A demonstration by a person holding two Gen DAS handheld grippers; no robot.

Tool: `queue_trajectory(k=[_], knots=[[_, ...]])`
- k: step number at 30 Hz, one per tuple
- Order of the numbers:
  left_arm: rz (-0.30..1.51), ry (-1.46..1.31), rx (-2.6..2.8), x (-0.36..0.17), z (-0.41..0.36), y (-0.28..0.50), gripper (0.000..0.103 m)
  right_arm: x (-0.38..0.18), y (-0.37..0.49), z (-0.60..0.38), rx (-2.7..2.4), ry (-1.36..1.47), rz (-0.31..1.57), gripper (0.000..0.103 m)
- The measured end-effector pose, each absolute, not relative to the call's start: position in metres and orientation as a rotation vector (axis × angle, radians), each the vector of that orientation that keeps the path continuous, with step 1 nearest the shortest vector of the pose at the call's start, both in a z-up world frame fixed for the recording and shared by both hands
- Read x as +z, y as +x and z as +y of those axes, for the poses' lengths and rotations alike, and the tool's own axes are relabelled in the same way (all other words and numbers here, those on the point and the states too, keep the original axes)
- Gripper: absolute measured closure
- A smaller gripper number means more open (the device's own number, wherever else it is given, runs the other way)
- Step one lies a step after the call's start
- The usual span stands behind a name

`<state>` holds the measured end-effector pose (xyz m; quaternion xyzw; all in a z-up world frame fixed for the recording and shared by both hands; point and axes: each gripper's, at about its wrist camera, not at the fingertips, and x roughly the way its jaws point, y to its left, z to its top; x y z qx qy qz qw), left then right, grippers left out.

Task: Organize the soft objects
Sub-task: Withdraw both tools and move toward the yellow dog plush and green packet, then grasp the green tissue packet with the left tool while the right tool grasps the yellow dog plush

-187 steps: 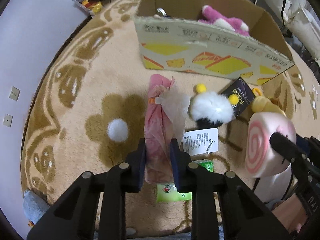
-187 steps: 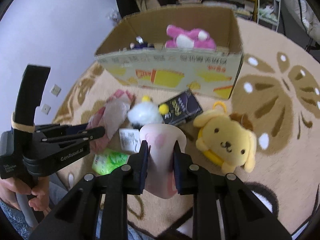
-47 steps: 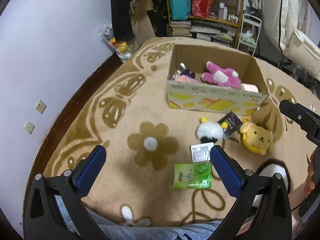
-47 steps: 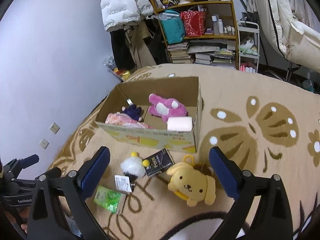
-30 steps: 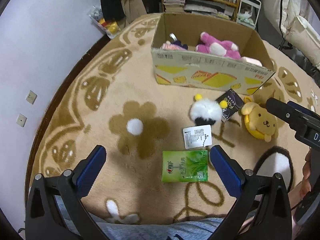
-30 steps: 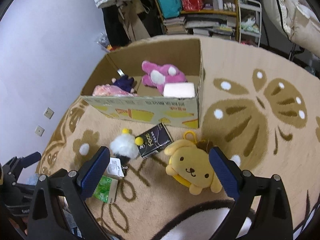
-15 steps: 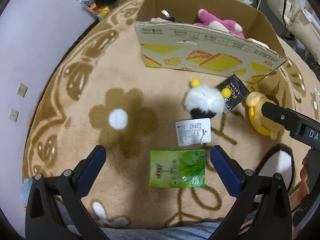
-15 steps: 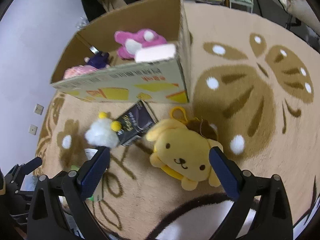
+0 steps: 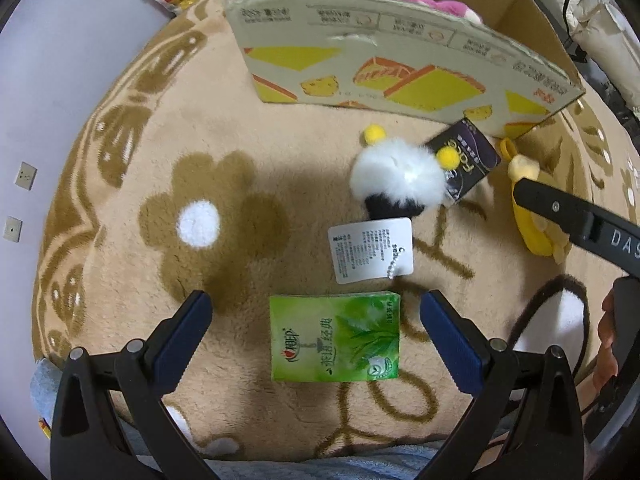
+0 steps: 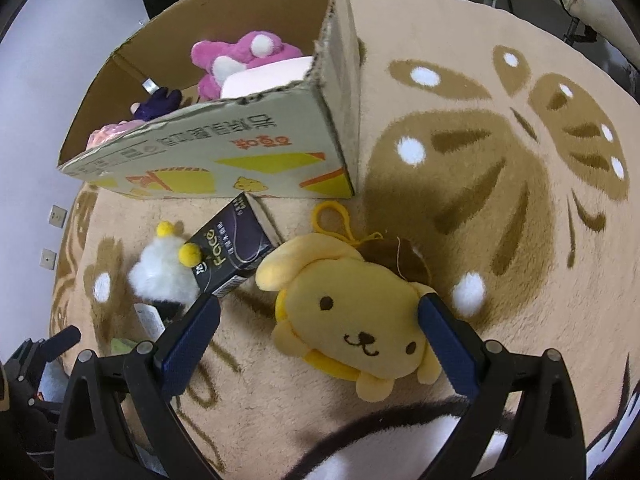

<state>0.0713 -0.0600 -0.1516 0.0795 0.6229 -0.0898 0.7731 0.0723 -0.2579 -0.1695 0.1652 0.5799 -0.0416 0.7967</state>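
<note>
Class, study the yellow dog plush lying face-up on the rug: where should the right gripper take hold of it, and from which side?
Grip across the head of the yellow dog plush, coming straight down from above. It lies flat, face-up, and the open right gripper already straddles its widest, softest part.

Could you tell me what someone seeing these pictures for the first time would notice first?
Probably the yellow dog plush, lying face up on the patterned rug between the open right gripper fingers. Behind it stands the cardboard box with a pink plush inside. The open left gripper frames a green tissue pack.
</note>
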Motion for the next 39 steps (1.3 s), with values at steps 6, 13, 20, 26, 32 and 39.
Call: queue_trajectory(k=[6,13,20,26,32,39], knots=[[1.401,0.192,-0.207,-0.164,-0.063,0.074,0.000,-0.171,0.075,-0.257,-0.109,0.316,1.255,0.000],[1.438,0.216,-0.208,-0.175,-0.065,0.079,0.000,-0.174,0.078,-0.257,-0.120,0.326,1.253,0.000],[1.482,0.271,-0.195,-0.192,-0.066,0.086,0.001,-0.177,0.080,-0.260,-0.133,0.338,1.255,0.000],[1.502,0.268,-0.189,-0.199,-0.064,0.093,0.011,-0.180,0.080,-0.269,-0.162,0.342,1.268,0.000],[1.495,0.288,-0.185,-0.205,-0.061,0.093,0.029,-0.182,0.080,-0.276,-0.208,0.337,1.270,0.010],[1.478,0.304,-0.194,-0.205,-0.070,0.082,0.029,-0.180,0.075,-0.290,-0.271,0.350,1.265,0.040]])
